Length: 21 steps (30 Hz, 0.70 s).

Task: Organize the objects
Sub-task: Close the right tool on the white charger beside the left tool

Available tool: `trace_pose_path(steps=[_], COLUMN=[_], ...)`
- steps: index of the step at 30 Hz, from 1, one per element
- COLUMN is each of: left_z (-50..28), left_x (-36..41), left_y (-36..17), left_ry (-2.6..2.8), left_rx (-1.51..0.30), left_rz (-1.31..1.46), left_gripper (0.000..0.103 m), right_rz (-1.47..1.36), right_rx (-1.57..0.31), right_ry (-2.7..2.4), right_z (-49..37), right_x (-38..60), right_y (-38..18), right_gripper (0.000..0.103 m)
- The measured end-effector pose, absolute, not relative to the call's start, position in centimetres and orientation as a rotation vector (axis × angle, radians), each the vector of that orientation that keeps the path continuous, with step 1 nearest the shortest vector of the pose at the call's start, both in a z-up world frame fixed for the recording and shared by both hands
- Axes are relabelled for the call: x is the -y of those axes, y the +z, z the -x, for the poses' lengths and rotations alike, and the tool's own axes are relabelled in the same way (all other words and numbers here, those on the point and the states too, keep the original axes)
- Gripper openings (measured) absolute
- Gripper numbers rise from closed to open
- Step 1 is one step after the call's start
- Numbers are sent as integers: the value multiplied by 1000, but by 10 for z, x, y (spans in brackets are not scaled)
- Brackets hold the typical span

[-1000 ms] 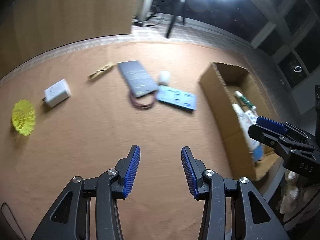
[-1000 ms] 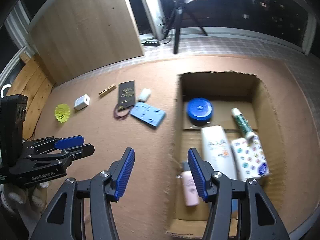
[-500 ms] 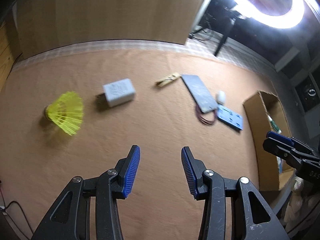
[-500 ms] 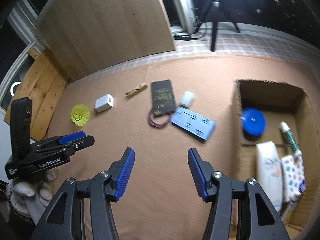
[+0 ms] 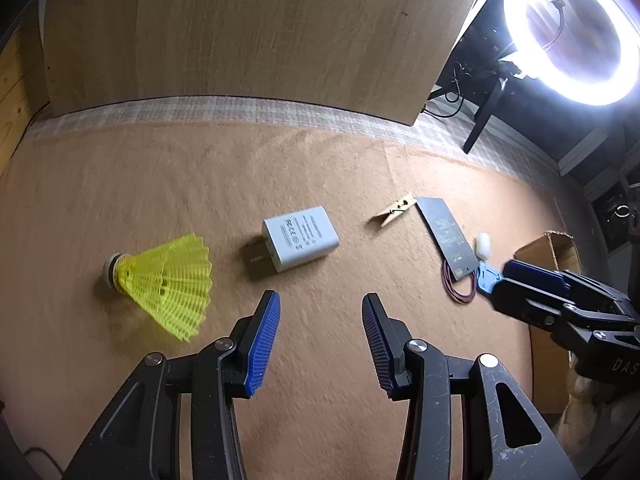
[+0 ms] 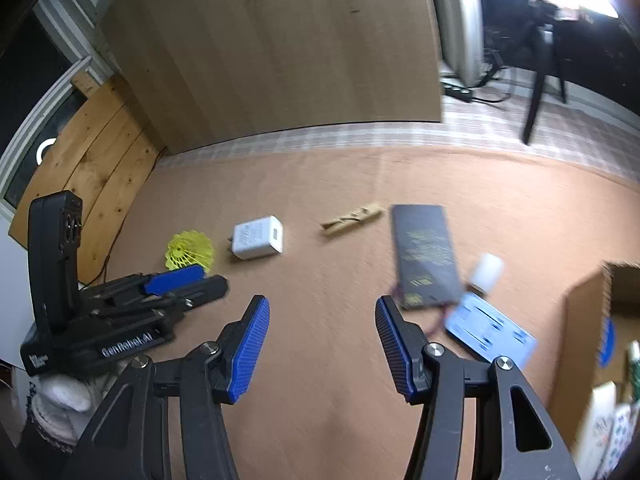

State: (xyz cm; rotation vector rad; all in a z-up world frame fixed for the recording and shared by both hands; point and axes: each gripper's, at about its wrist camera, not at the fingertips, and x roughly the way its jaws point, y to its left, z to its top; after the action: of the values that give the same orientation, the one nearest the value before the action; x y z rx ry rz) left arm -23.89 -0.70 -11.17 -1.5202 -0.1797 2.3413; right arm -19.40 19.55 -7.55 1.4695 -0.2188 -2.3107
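Observation:
On the brown mat lie a yellow shuttlecock [image 5: 168, 284], a white charger [image 5: 300, 238], a wooden clothespin [image 5: 396, 214], a dark flat battery [image 5: 448, 240] with red wires, a small white block [image 5: 483, 245] and a light blue card [image 6: 490, 334]. My left gripper [image 5: 320, 340] is open and empty, just short of the charger and right of the shuttlecock. My right gripper [image 6: 322, 346] is open and empty, near the battery [image 6: 424, 256] and the card. The cardboard box [image 6: 584, 320] stands at the right.
The box holds a blue lid [image 6: 607, 342] and white packets [image 6: 600, 420]. A wooden panel [image 5: 240, 28] stands behind the mat. A ring light [image 5: 568, 32] on a tripod stands at the back right. Wooden boards [image 6: 92, 160] lie at the left.
Both grippers have swung left, away from the box. The left one has come closer to the charger and shuttlecock. The right one now faces the battery and card. Both stay open.

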Motion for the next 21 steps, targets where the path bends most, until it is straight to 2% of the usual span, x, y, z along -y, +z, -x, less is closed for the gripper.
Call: trace_pose_path(steps=[8, 13, 21], left_z=[261, 268, 280], left_x=[10, 11, 18], left_y=[-130, -138, -141], left_ry=[2302, 2292, 2303], left_rx=[194, 209, 235], left_rz=[1544, 1557, 1554], left_gripper=[46, 46, 46], right_rz=[-1502, -1538, -1585], right_rx=[259, 286, 330], right_ry=[-2216, -2159, -2084], right_z=[231, 255, 283], right_x=[-161, -144, -123], right_y=[-95, -111, -136], right_gripper=[51, 46, 44])
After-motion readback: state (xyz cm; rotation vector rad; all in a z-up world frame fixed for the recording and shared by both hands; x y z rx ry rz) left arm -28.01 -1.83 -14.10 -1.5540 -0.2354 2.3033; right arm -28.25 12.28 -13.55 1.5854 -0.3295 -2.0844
